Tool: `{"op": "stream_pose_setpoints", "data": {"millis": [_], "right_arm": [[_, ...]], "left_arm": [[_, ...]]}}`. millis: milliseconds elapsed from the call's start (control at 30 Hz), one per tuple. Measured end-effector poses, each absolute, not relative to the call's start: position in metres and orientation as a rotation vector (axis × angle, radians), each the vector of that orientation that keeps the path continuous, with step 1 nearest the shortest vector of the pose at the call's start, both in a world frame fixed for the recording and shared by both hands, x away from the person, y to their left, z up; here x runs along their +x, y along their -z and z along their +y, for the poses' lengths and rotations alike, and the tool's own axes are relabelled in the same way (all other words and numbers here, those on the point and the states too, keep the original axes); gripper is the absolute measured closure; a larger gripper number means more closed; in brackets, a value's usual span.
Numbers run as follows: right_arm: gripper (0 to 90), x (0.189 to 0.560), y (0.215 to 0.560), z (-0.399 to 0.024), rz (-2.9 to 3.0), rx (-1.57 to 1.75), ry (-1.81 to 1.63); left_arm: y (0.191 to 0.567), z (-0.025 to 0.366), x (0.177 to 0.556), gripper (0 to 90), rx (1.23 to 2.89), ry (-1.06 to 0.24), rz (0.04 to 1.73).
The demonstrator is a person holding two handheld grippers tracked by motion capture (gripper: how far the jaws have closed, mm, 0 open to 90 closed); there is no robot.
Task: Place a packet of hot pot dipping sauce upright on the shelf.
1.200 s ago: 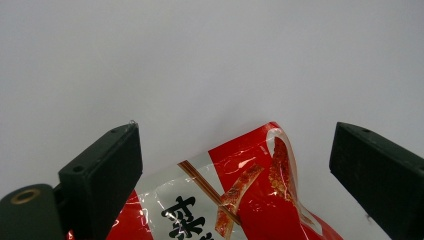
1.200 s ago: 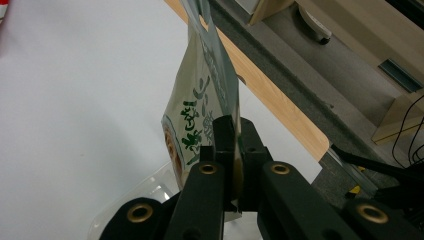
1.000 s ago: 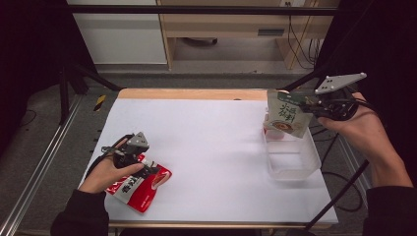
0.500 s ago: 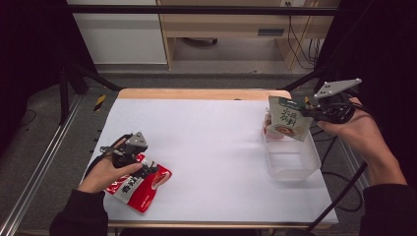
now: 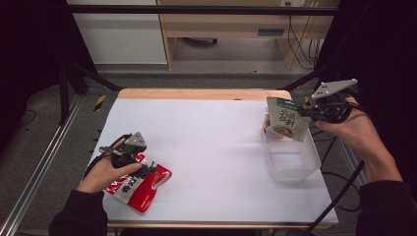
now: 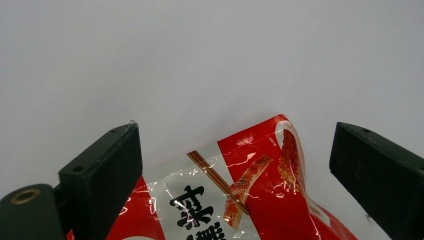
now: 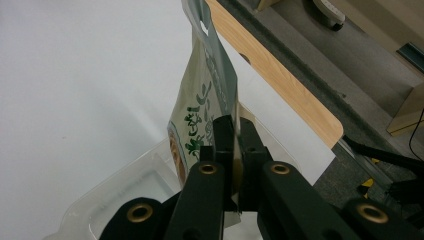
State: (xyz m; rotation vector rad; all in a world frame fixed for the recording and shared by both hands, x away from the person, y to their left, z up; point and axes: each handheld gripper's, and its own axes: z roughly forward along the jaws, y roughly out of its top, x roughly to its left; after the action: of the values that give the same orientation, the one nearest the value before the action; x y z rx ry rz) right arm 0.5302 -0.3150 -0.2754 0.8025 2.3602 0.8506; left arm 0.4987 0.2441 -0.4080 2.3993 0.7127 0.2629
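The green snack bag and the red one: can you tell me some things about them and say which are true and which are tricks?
1. The right gripper is pinching the green snack bag. True.
2. The green snack bag lies flat on the white table. False: it hangs in the air over the clear plastic box.
3. The left gripper has its jaws wide apart over the red snack bag. True.
4. The red snack bag is inside the clear plastic box. False: it lies on the table near its front left corner.
5. The clear plastic box sits at the table's left side. False: it sits at the right side.
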Motion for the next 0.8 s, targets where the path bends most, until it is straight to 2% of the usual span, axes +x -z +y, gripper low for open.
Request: {"op": "stream_pose_setpoints", "data": {"millis": [800], "right_arm": [[90.0,0.548,0.288,-0.320,2.431,0.762,-0.852]], "left_arm": [[0.413,0.244,0.501,6.9,2.416,-0.258,0.737]]}}
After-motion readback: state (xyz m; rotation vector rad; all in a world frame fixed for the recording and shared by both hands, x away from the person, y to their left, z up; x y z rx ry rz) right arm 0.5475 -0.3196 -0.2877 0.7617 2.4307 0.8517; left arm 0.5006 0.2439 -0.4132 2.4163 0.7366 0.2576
